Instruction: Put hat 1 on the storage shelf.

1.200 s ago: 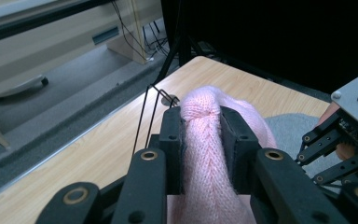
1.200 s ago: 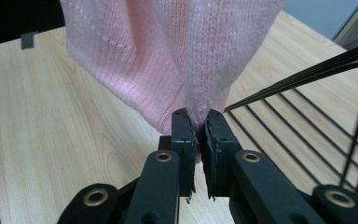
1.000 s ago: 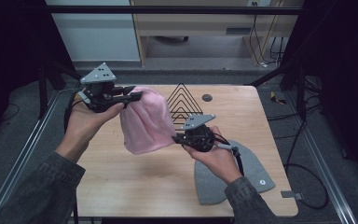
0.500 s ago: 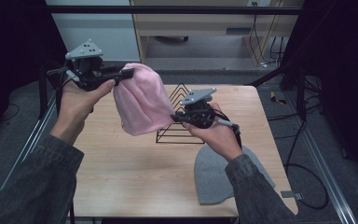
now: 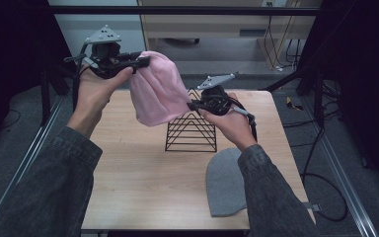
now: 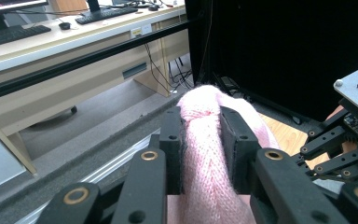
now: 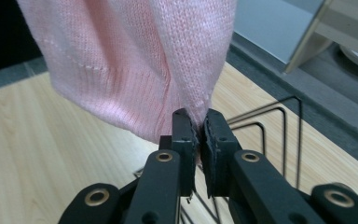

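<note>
A pink knit beanie (image 5: 157, 94) hangs in the air above the table, stretched between both grippers. My left gripper (image 5: 144, 60) is shut on its top end, high at the back left; the pink beanie (image 6: 204, 154) is bunched between the jaws. My right gripper (image 5: 191, 104) is shut on the lower edge of the pink beanie (image 7: 135, 60), just above a black wire rack (image 5: 191, 131) of nested triangular frames standing mid-table. A grey beanie (image 5: 225, 180) lies flat at the front right, partly under the right forearm.
The wooden table (image 5: 128, 177) has metal rails along both sides. Behind it runs a black crossbar (image 5: 187, 10), with a desk (image 6: 51, 42) and cables beyond. Black curtains hang at the left and right.
Both grippers have lifted the pink beanie up off the table and carried it toward the back, the left hand rising higher. The wire rack has come into full view beneath it.
</note>
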A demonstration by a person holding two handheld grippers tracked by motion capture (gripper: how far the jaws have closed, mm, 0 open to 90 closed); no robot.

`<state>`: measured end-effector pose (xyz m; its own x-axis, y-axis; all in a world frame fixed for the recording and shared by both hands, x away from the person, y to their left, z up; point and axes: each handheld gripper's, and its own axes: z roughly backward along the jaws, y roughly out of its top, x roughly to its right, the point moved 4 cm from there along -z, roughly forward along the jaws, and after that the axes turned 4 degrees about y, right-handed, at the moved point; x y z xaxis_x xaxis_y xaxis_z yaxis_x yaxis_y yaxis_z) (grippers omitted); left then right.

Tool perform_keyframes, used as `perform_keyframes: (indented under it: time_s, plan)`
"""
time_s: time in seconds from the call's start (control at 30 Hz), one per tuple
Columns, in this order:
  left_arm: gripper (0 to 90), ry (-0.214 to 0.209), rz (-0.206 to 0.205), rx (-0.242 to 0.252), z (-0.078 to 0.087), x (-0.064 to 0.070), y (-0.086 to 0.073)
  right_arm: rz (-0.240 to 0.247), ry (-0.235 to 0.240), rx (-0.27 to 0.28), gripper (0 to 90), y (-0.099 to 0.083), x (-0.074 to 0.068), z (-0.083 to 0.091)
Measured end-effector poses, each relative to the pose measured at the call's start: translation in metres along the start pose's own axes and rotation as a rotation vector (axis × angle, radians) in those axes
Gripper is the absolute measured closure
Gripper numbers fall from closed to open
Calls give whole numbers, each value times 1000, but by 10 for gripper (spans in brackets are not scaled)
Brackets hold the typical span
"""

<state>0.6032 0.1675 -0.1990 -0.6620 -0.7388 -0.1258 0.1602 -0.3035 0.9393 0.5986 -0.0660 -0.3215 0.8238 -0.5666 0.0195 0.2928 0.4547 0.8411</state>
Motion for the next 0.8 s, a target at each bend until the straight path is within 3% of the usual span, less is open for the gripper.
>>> perform_keyframes:
  time_s: [0.23, 0.4, 0.8]
  plan:
    - [727, -11, 8, -2, -18, 2, -5, -1, -35, -24, 845, -10, 11, -3]
    - [726, -17, -10, -12, -25, 7, -7, -24, -35, -18, 845, -20, 16, -6]
    - [726, -36, -12, -29, -38, 16, -13, -45, -36, -29, 845, -37, 20, -8]
